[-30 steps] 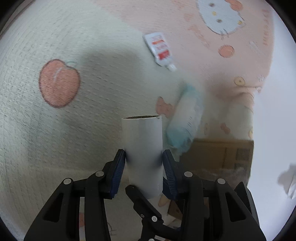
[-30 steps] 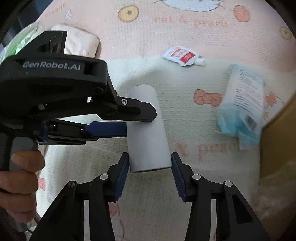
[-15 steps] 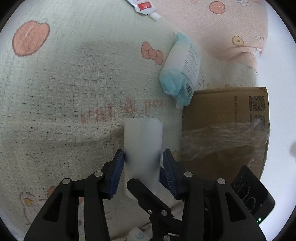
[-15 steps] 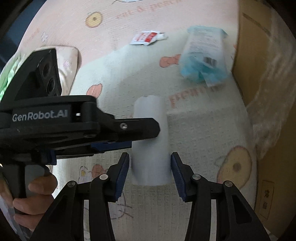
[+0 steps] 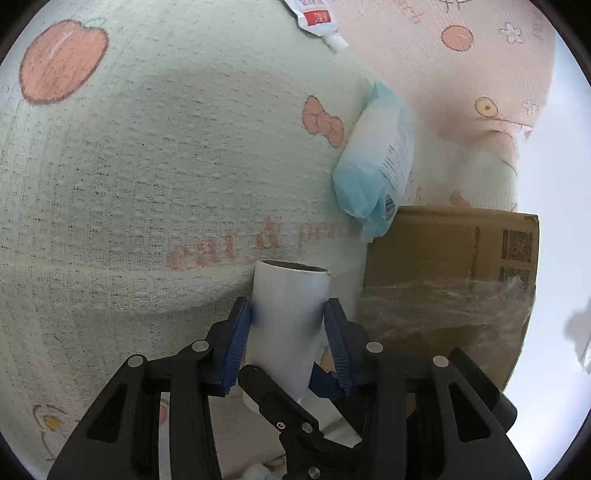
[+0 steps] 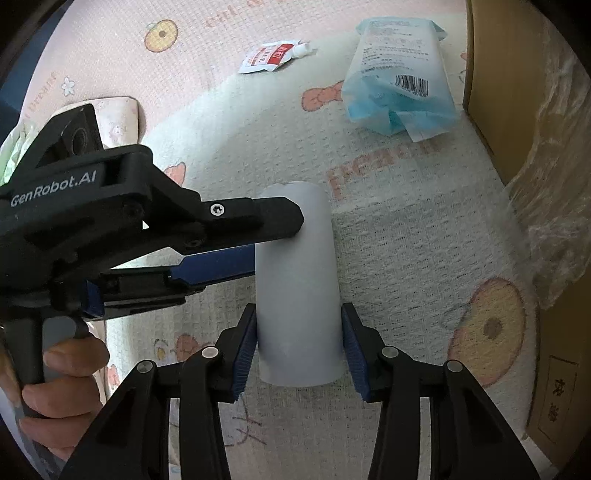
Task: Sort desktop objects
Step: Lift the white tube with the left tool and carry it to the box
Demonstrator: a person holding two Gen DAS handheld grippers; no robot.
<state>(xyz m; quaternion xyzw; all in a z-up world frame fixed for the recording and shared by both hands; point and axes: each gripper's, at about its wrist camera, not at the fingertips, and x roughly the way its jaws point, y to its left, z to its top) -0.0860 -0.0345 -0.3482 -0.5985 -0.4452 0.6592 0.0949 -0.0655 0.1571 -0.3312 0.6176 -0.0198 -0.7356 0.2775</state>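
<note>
My left gripper (image 5: 288,321) is clamped on the white tube (image 5: 290,314); both blue pads press its sides, and its jaws have just been closing a little on it. In the left wrist view the tube sits at 6 o'clock, its open rim pointing away from me.

In the right wrist view the same tube (image 6: 299,291) stands dead centre. The left gripper (image 6: 255,240) comes in from 9 o'clock and grips its upper half; a hand (image 6: 55,387) on that gripper's handle shows at 8 o'clock.

My right gripper (image 6: 299,343) is clamped on the tube's near end, pads touching both sides. So both grippers hold one tube, above the patterned blanket (image 6: 406,258).

Left wrist view, rest of scene, left to right:
- red-and-white sachet (image 5: 317,14) at 12 o'clock, lying flat on the blanket
- blue-and-white packet (image 5: 380,166) at 1 o'clock, its lower end at the cardboard box's top edge; whether it touches, I cannot tell
- cardboard box (image 5: 461,258) at 3 to 4 o'clock, clear plastic film across its side, just right of the tube

Right wrist view: sachet (image 6: 273,55) at 12, packet (image 6: 399,74) at 1, box (image 6: 517,92) along the edge from 1 to 4.
</note>
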